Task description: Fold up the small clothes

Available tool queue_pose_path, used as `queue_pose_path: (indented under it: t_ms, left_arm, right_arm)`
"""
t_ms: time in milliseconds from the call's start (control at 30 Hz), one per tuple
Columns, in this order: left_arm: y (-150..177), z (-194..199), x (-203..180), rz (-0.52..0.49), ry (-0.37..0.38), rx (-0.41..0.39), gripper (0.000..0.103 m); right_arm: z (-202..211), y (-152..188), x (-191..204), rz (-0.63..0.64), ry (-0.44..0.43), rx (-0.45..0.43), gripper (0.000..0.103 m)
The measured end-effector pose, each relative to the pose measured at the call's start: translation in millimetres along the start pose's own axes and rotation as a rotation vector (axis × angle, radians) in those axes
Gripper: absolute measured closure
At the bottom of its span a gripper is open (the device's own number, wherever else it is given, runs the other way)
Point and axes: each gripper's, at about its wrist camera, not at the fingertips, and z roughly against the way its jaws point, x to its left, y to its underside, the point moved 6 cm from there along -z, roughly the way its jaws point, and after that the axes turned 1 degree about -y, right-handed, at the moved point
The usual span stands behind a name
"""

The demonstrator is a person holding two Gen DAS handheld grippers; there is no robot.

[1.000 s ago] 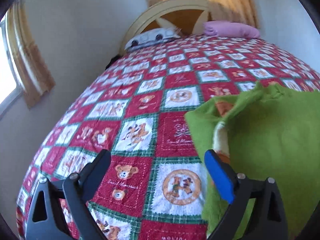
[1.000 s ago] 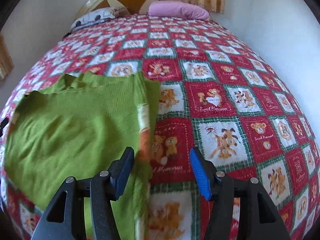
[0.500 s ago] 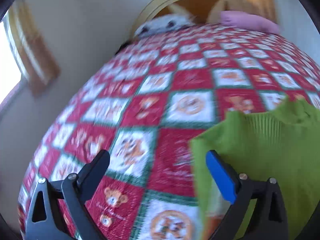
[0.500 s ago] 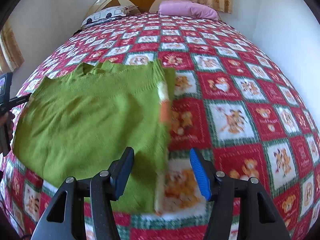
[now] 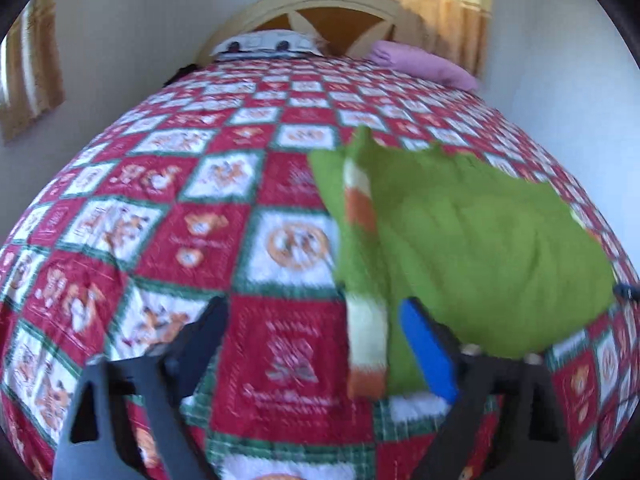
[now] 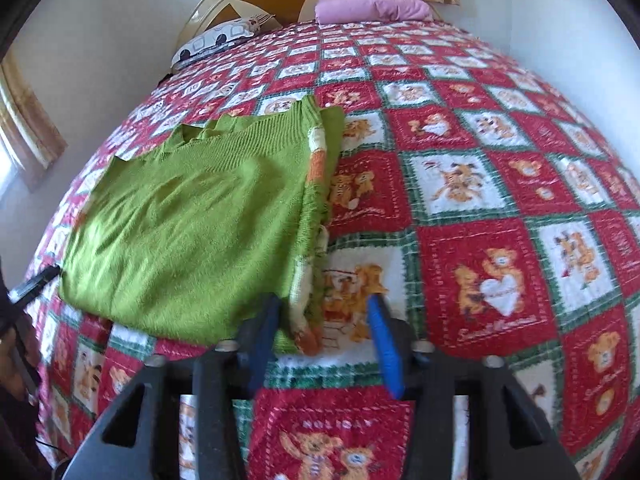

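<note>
A small green knit sweater (image 6: 192, 224) lies flat on the bed, its sleeves folded in; the orange-and-white striped cuff (image 6: 304, 320) runs along its right edge. In the left wrist view the sweater (image 5: 472, 240) lies right of centre with a striped sleeve (image 5: 362, 280) along its left edge. My left gripper (image 5: 316, 344) is open and empty, the striped cuff between its fingers. My right gripper (image 6: 322, 340) is open and empty, its jaws on either side of the sweater's near right corner.
The bed is covered by a red, green and white teddy-bear quilt (image 6: 480, 208). A pink pillow (image 6: 372, 6) and a white patterned pillow (image 6: 216, 40) lie by the headboard (image 5: 320, 12). Walls stand close on both sides. The left gripper's tip (image 6: 32, 286) shows at the sweater's left edge.
Both grippers have pulled back from the sweater and stayed open. The sweater now lies flat with its sleeves folded in. The left view has swung right to centre on the bed.
</note>
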Motion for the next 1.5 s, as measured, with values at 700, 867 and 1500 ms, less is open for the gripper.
queue_pose_path:
  t_ms: [700, 867, 1500]
  left_arm:
    - [29.1, -13.2, 10.4, 0.033, -0.129, 0.054, 0.033]
    - [31.8, -11.1, 16.0, 0.071, -0.101, 0.042, 0.028]
    - [39.4, -2.4, 25.5, 0.141, -0.100, 0.025, 0.013]
  right_arm:
    - [-47.4, -1.7, 103.0, 0.209, 0.057, 0.053, 0.067]
    - [-28.2, -1.5, 121.5, 0.255, 0.076, 0.019, 0.067]
    - [-59.9, -5.4, 232.0, 0.447, -0.003, -0.072, 0.064]
